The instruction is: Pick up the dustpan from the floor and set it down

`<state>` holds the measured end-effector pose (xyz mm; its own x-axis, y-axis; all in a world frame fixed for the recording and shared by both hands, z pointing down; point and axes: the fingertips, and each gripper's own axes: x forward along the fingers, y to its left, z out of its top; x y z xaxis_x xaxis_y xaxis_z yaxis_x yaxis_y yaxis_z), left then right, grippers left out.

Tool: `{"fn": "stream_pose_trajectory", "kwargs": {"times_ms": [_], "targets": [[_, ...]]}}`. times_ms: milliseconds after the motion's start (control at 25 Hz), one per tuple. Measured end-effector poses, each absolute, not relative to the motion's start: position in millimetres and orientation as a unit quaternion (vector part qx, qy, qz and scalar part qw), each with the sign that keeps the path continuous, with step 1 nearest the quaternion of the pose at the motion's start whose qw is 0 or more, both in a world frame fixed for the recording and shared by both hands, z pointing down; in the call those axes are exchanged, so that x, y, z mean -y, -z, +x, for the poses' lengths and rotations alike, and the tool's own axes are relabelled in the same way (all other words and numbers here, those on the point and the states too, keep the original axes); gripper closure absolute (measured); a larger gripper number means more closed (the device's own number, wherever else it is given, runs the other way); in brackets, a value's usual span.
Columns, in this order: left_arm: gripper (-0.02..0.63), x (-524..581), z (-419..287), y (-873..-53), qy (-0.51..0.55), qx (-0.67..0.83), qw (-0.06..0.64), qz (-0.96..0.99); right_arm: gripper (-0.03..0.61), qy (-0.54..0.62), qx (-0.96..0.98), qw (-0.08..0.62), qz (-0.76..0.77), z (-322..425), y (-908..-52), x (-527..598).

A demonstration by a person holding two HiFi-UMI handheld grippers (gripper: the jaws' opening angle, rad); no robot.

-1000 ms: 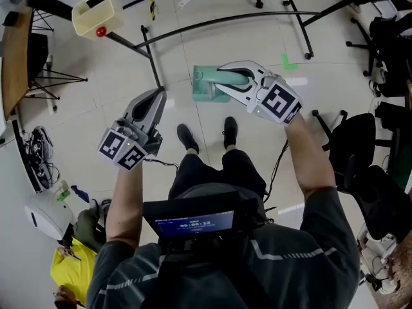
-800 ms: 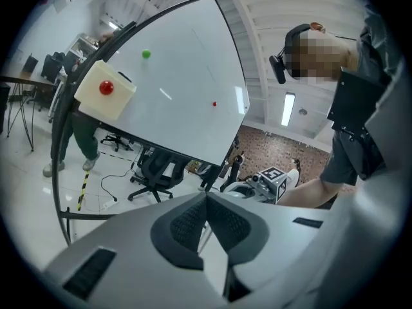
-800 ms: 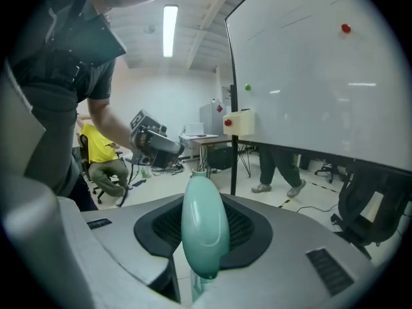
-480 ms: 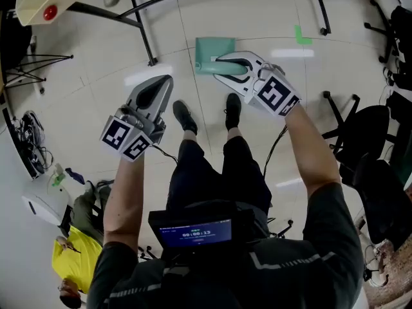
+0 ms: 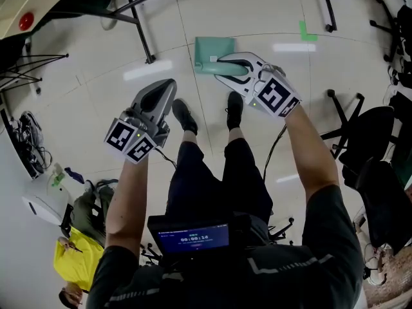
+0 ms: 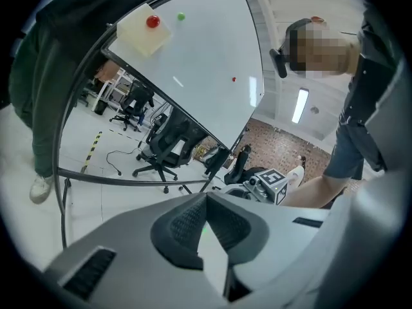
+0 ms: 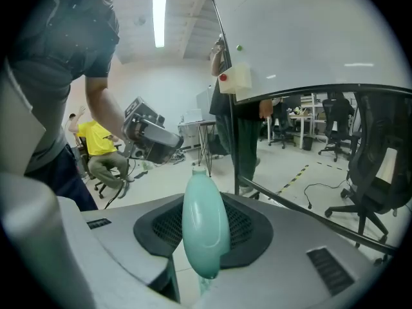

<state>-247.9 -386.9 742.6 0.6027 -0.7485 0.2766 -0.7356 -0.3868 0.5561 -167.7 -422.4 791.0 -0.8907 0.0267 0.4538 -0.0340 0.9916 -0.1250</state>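
Two hand-held grippers, head view: right hand-held gripper (image 5: 226, 68) clamps handle (image 5: 234, 70) of mint dustpan (image 5: 212, 49). Pan lies just beyond right shoe (image 5: 233, 107), over floor (image 5: 257, 11); contact with floor unclear. To left, left hand-held gripper (image 5: 162, 90) empty, near left shoe (image 5: 185, 116).
Left gripper view: jaws together, nothing between.
Right gripper view: jaws narrow, pressed on green handle (image 7: 205, 224).

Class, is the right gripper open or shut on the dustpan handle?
Shut: the right gripper clamps the green dustpan handle between its pads.
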Motion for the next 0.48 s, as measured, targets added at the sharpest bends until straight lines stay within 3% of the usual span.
{"fn": "stream_pose_trajectory", "kwargs": {"times_ms": [480], "targets": [[0.584,395.6,-220.8,-754.1,0.001,0.427,0.329,0.842,0.43,-0.105,0.962,0.25,0.006,-129.1,-813.2,388.3]]}}
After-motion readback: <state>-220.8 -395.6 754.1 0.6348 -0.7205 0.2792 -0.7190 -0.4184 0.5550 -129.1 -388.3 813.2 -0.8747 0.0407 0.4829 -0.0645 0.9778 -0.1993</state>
